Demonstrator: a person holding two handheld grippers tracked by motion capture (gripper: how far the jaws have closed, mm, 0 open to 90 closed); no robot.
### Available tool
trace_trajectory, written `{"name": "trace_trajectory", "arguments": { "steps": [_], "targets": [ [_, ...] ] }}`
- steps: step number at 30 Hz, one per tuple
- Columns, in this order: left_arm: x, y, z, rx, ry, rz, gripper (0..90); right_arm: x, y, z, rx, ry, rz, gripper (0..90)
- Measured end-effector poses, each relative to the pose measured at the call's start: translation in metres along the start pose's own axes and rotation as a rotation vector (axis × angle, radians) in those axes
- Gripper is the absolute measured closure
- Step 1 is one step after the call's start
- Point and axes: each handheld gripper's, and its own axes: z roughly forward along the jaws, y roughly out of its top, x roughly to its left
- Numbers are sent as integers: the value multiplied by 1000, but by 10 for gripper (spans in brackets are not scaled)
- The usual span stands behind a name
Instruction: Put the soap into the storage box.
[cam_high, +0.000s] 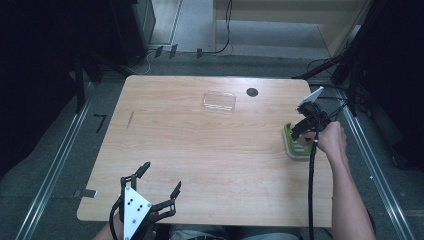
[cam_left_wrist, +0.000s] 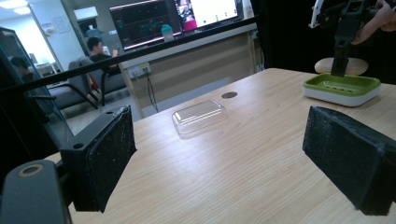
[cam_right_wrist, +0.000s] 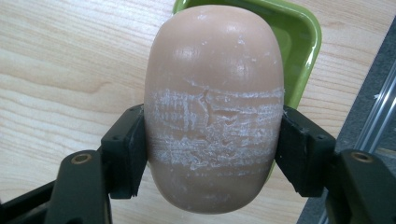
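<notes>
A tan oval soap bar (cam_right_wrist: 214, 102), scuffed white across its middle, sits between the jaws of my right gripper (cam_right_wrist: 214, 156), which is shut on its two sides. It hangs just above a green and white soap dish (cam_right_wrist: 301, 42) at the table's right edge (cam_high: 294, 149). In the high view the right gripper (cam_high: 303, 131) is over that dish. My left gripper (cam_high: 161, 176) stands open over the front left of the table, with nothing between its jaws. In its own view the left gripper (cam_left_wrist: 219, 154) looks toward the dish (cam_left_wrist: 341, 88) and the soap (cam_left_wrist: 357, 66).
A clear plastic lid (cam_high: 219, 101) lies flat at the back middle of the wooden table (cam_high: 200, 150), also seen as the lid (cam_left_wrist: 199, 116) ahead of the left gripper. A dark round grommet (cam_high: 252, 92) sits just right of it. Metal rails run along both sides on the floor.
</notes>
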Motion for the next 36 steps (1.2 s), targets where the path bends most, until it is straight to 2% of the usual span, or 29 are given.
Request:
{"name": "trace_trajectory", "arguments": {
  "steps": [9,12,27,36],
  "targets": [
    [0,0,0,-1,-1,2,99,-4,3,9,5,3,50,336],
    [0,0,0,-1,1,-2,99,-4,4,12,11,18,66,336],
    [0,0,0,-1,-2,2,99,-9,6,25,22,26,107,335],
    [0,0,0,-1,-2,1,99,-8,8,30,26,13,111,335]
  ]
}}
